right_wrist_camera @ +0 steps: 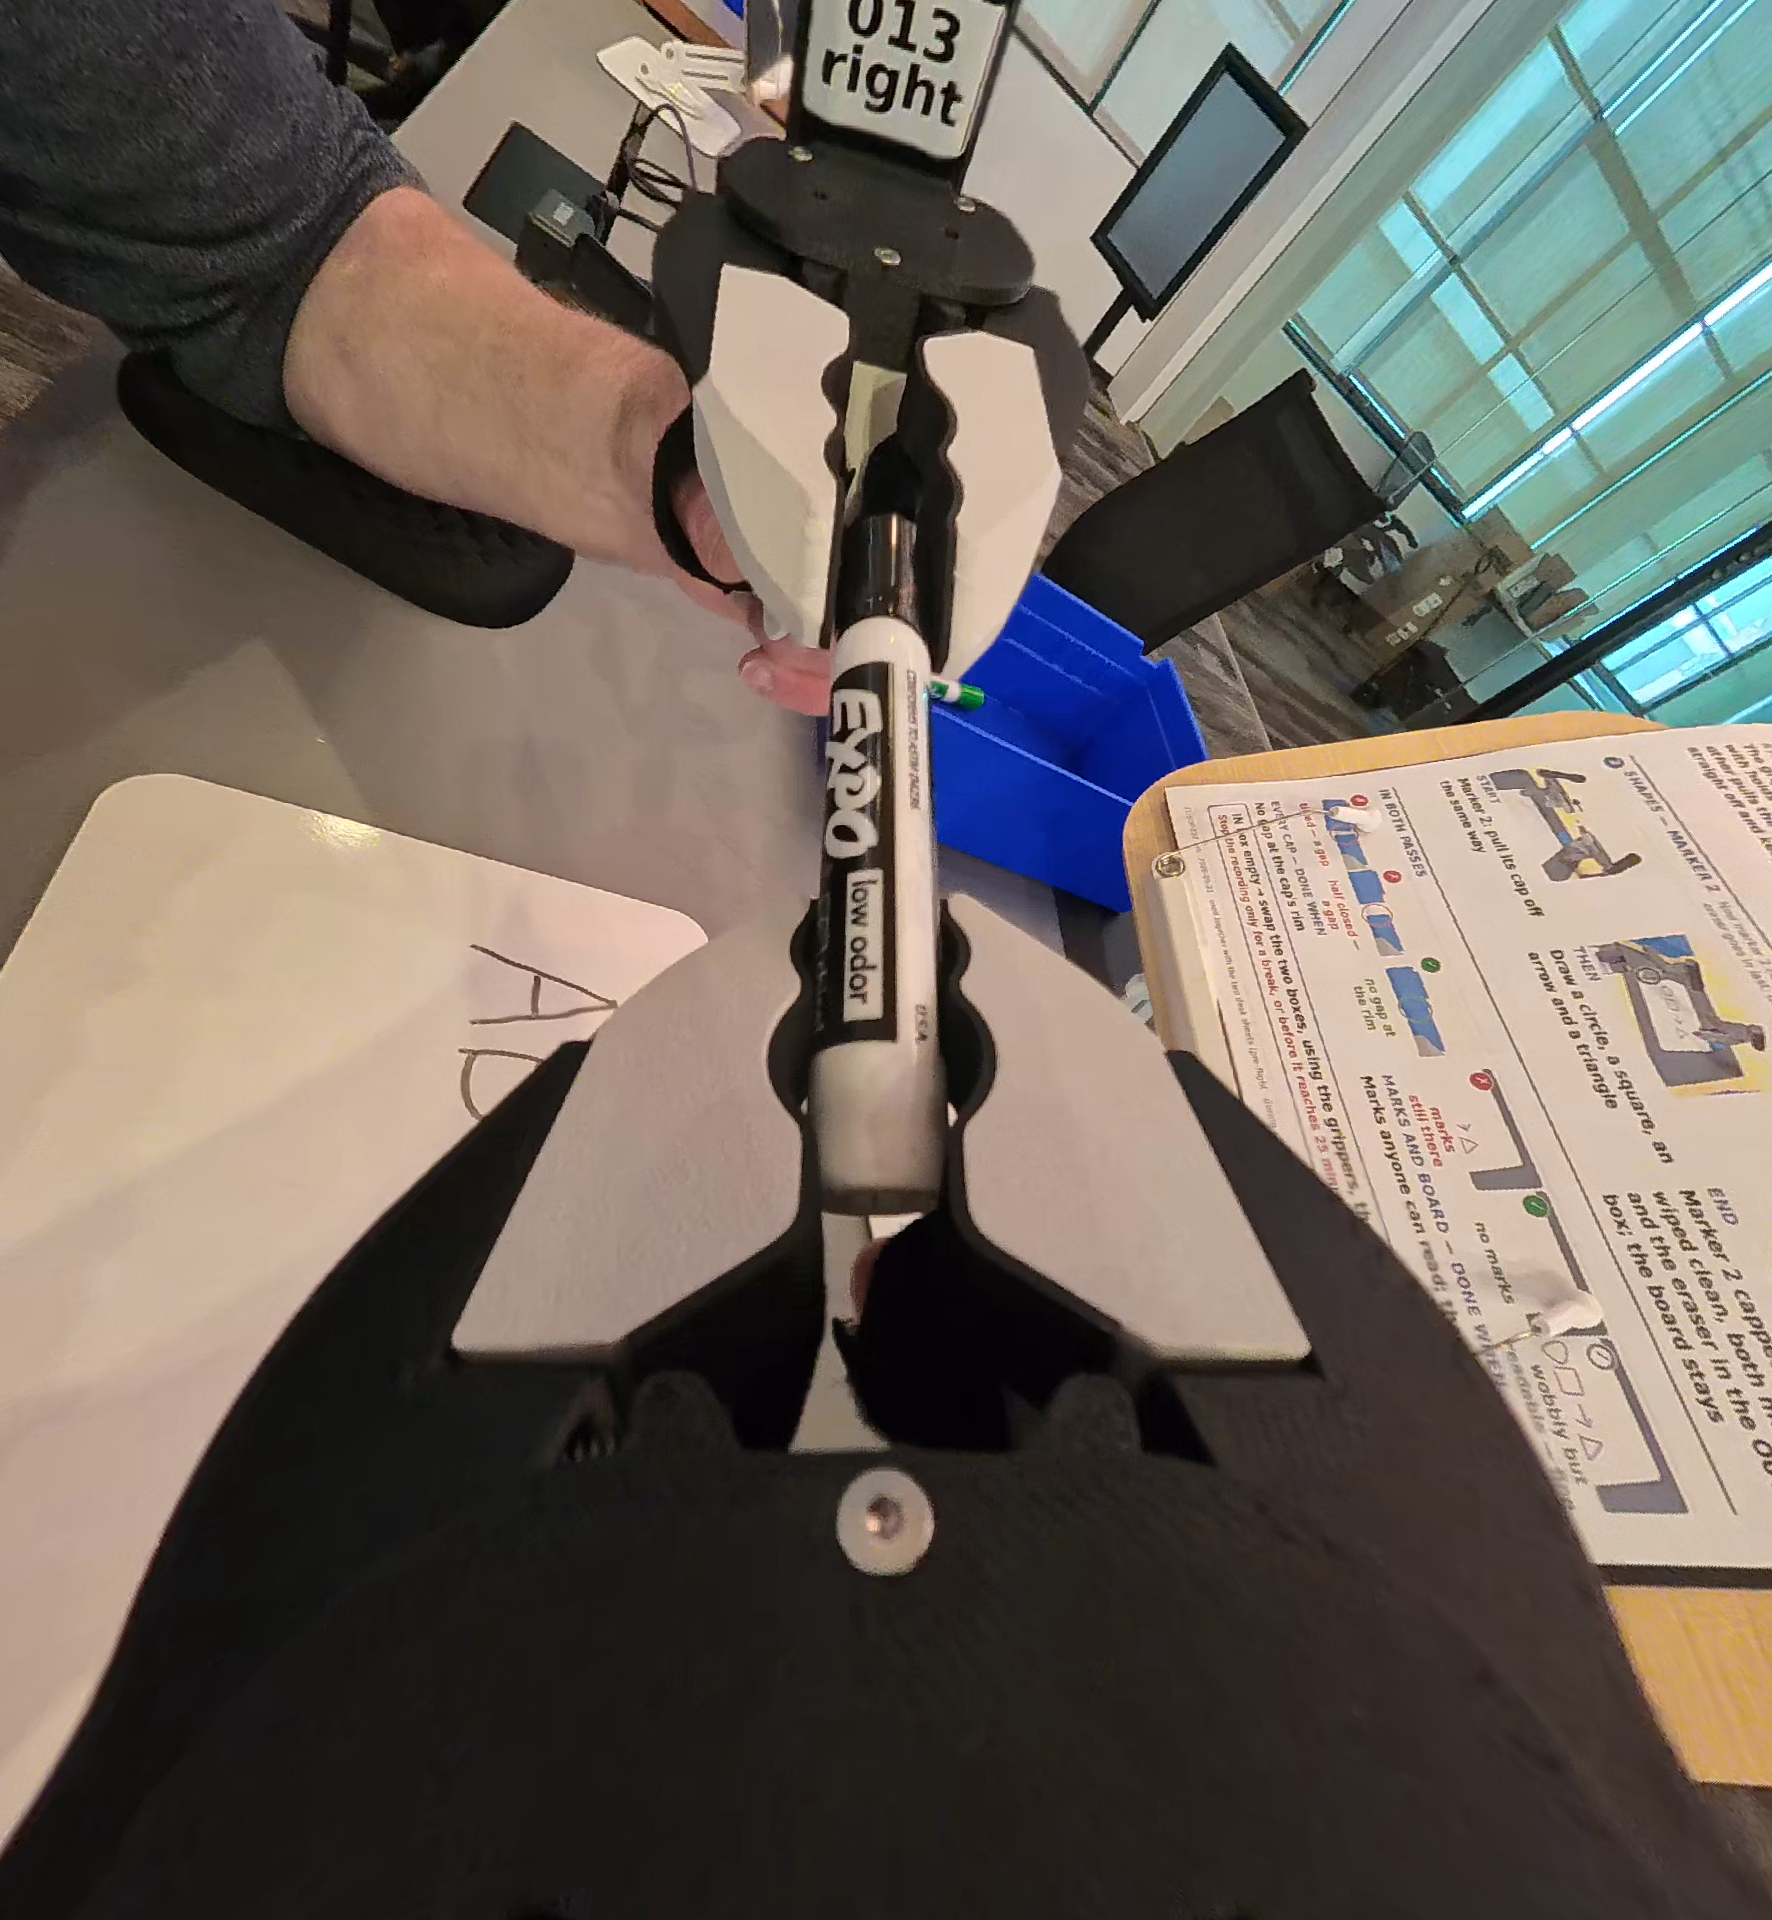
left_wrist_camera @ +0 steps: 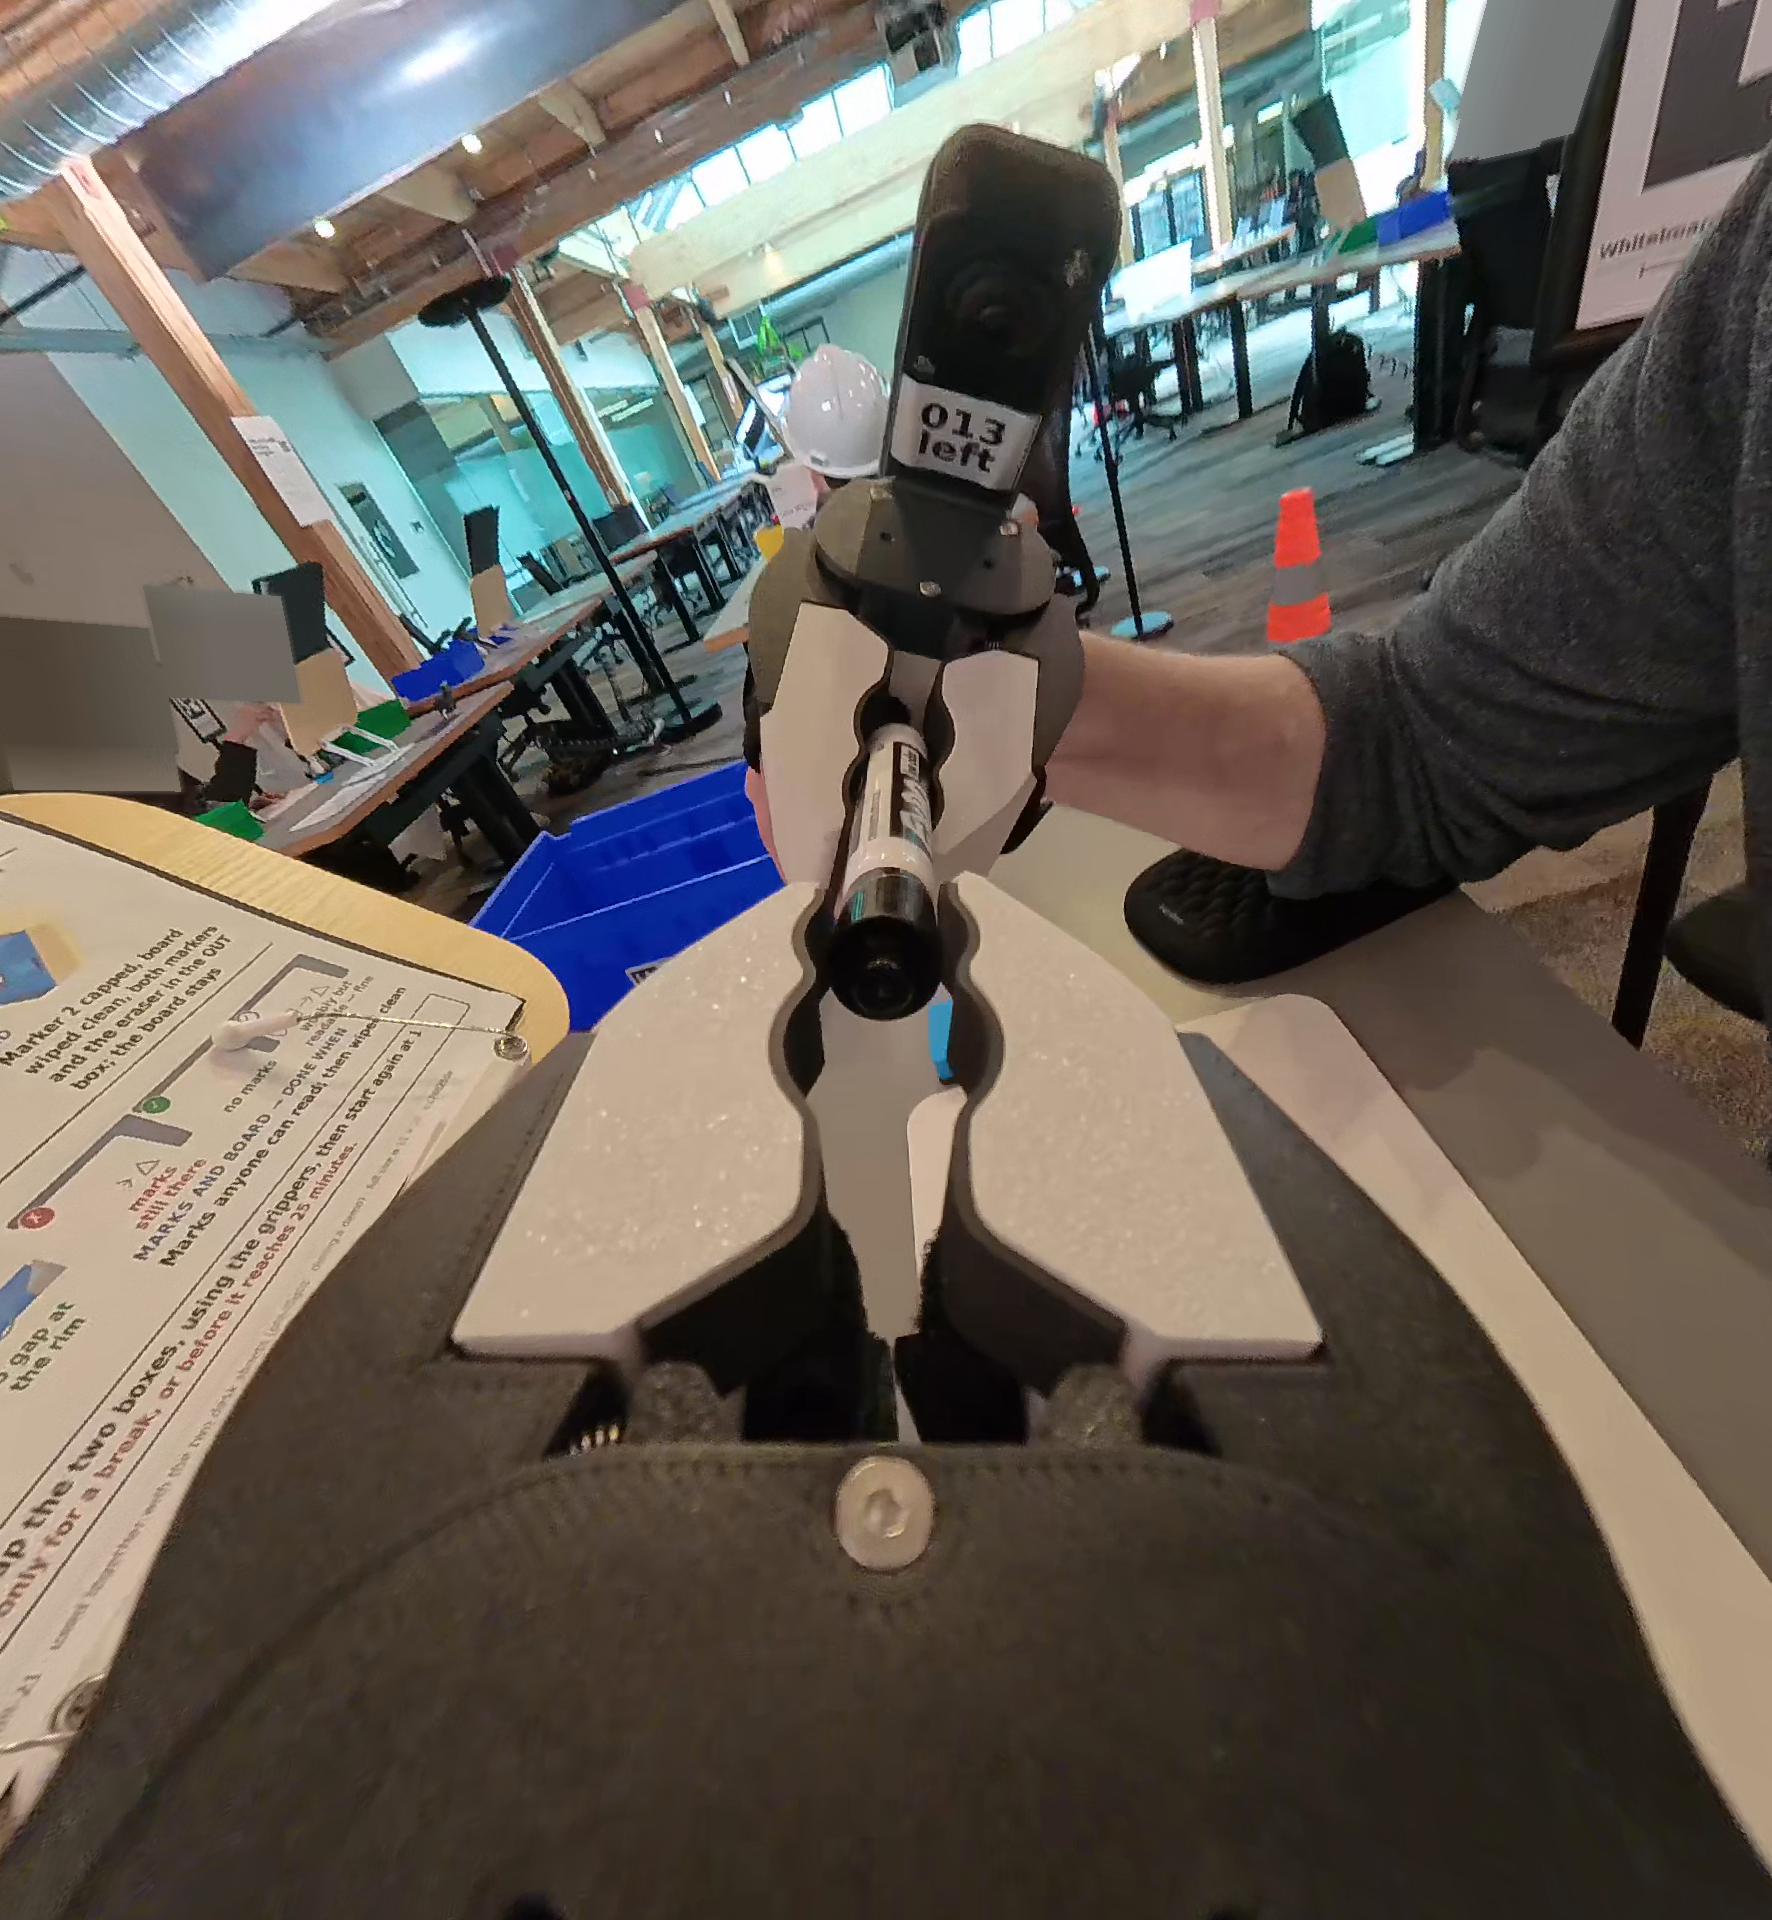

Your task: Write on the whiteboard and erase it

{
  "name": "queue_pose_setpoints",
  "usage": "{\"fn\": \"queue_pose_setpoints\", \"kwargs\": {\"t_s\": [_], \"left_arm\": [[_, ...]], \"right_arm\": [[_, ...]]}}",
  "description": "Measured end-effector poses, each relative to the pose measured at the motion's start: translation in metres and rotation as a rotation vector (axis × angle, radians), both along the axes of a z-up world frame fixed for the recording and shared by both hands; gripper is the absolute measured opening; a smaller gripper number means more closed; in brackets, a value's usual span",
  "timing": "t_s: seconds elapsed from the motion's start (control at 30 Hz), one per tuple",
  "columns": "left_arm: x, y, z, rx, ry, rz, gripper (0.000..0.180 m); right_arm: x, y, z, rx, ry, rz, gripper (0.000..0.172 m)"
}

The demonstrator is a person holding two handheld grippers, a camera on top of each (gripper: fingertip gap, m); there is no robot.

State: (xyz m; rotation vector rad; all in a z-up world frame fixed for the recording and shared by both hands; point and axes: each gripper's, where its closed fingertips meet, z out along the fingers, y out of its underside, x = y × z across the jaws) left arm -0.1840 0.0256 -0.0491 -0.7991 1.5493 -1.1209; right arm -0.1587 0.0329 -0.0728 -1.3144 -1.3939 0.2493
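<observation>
Black-capped dry-erase marker (right_wrist_camera: pixel 877 883) above the whiteboard (right_wrist_camera: pixel 238 1039) | your left gripper (left_wrist_camera: pixel 887 971) jaws clamp its cap | your right gripper (right_wrist_camera: pixel 877 1049) jaws clamp its white barrel | blue bin (right_wrist_camera: pixel 1058 769) beyond the whiteboard

Ceiling: exposed wooden beams (left_wrist_camera: pixel 186 343) and a silver duct (left_wrist_camera: pixel 82 73), high above the jaws, with small round lights.
Windows: tall glazed panes (right_wrist_camera: pixel 1609 260), teal-tinted, up and to the right of the jaws.
Furniture: rows of long desks (left_wrist_camera: pixel 508 675) far beyond the jaws on the left; a dark monitor (right_wrist_camera: pixel 1199 171) beyond them on the right.
Floor: grey patterned carpet (left_wrist_camera: pixel 1225 499), with an orange traffic cone (left_wrist_camera: pixel 1297 566) standing on it, far right.
</observation>
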Motion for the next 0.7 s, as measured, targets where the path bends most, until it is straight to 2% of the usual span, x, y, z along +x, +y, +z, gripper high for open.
{"fn": "queue_pose_setpoints", "kwargs": {"t_s": [0.27,0.7], "left_arm": [[-0.003,0.002,0.013,-0.166,-0.103,-0.051,0.02],[-0.009,0.006,0.025,-0.348,-0.178,-0.126,0.02]], "right_arm": [[-0.006,0.001,0.012,-0.026,0.126,0.028,0.02],[-0.014,-0.001,0.026,-0.032,0.258,0.058,0.021]]}}
